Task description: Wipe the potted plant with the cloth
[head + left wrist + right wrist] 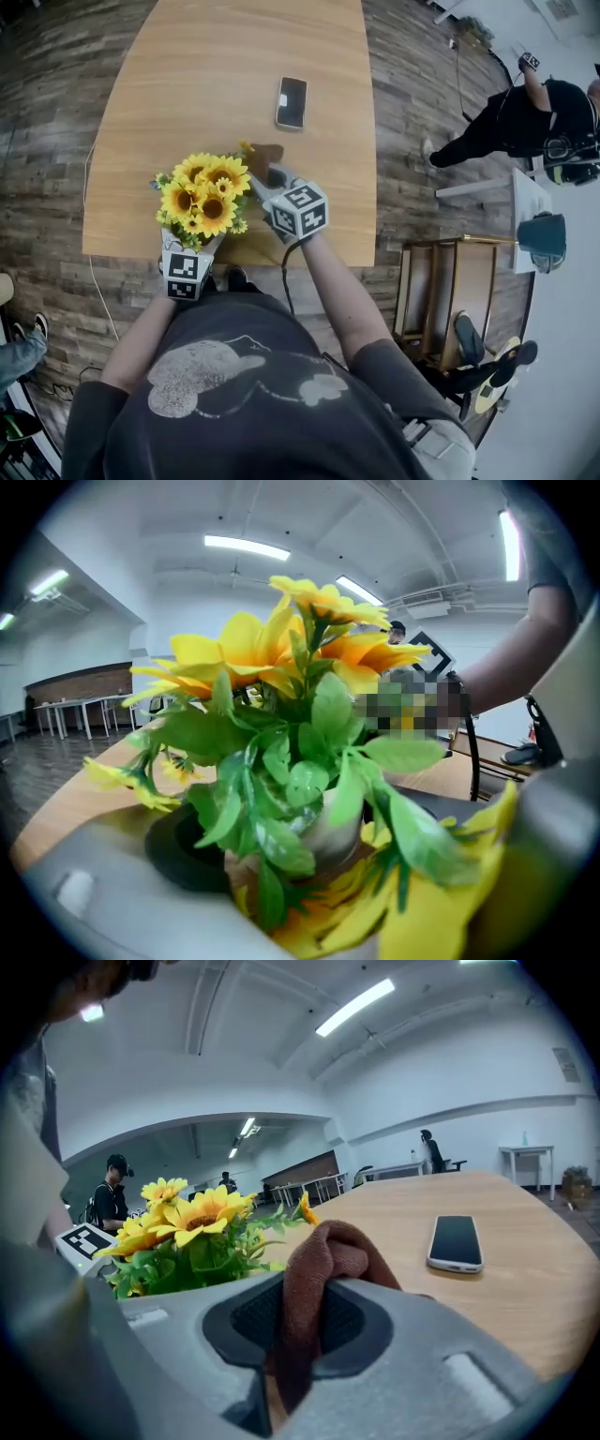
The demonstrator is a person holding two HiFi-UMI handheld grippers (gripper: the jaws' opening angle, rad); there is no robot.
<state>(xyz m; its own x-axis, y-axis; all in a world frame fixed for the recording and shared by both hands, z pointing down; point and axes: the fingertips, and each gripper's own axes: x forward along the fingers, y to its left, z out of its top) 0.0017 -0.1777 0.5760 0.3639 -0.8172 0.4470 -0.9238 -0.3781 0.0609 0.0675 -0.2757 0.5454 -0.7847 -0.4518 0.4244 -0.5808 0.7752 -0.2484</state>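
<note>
The potted plant (206, 195), yellow sunflowers with green leaves in a small white pot (323, 829), stands near the table's front edge. My left gripper (192, 246) reaches in from the front under the flowers. In the left gripper view the pot sits between its jaws (347, 874), the black left pad (183, 850) close against it. Leaves and petals hide the right side. My right gripper (269, 183) is just right of the flowers, shut on a brown cloth (265, 155) that bulges up between its pads (323, 1260), a little short of the leaves.
A phone (292, 102) lies screen up on the wooden table (234, 56), beyond the plant and to the right. A wooden cabinet (450, 291) stands on the floor right of the table. A person in black (525, 112) is at the far right.
</note>
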